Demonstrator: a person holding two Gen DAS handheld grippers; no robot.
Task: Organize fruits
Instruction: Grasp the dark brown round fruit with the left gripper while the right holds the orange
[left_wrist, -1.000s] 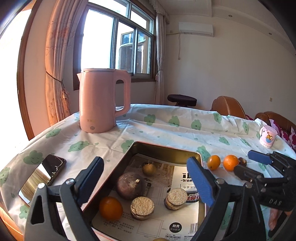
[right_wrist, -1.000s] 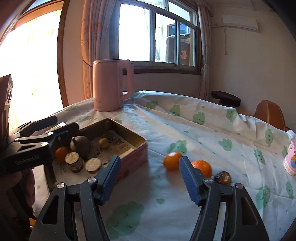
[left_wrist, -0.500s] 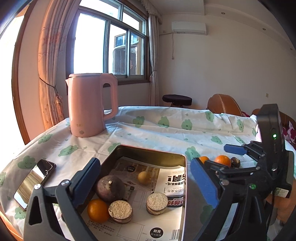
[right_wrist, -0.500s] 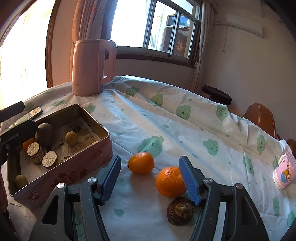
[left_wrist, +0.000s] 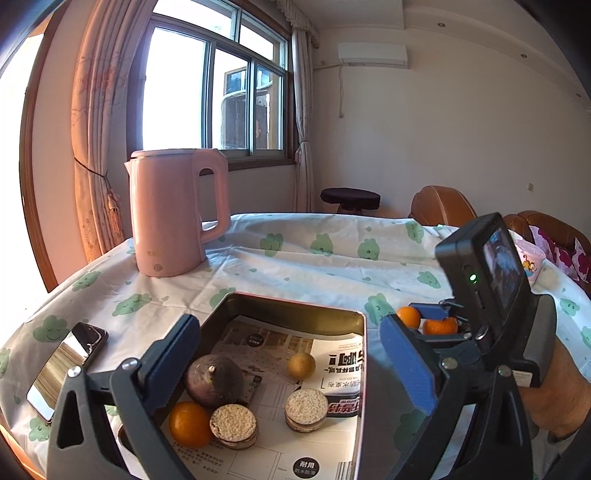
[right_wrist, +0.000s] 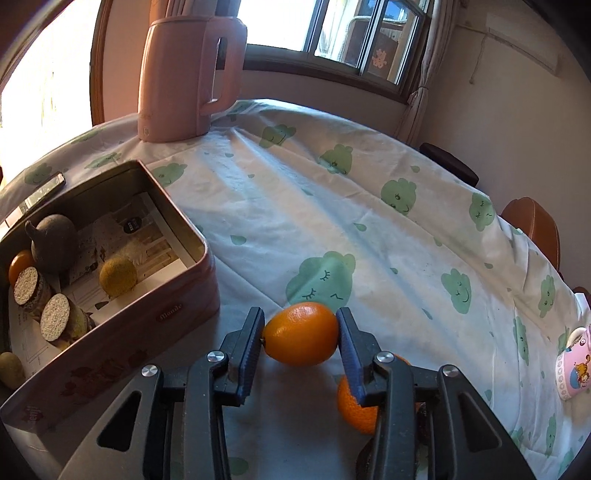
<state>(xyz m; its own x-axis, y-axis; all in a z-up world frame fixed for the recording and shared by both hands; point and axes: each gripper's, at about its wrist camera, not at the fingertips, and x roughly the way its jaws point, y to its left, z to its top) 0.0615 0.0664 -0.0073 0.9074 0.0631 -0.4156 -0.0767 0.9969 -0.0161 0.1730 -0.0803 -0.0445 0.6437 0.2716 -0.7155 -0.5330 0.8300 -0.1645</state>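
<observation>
My right gripper (right_wrist: 300, 338): matt black plastic, ribbed blue pads, closing w/ glossy, finely pitted orange (right_wrist: 300, 333) betw. them. Tin box (right_wrist: 110, 325): smooth painted metal, paper-lined. Tablecloth (right_wrist: 369, 229): creased printed cloth. Kettle (left_wrist: 173, 210): smooth matt pink plastic. Phone (left_wrist: 62, 369): mirror-glossy.

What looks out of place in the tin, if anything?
In the tin, two round grain cakes and a dark stemmed vegetable lie among the fruit, odd for a fruit sort. Nothing looks spilled or damaged. The right tongs are closing on an orange beside the tin.
</observation>
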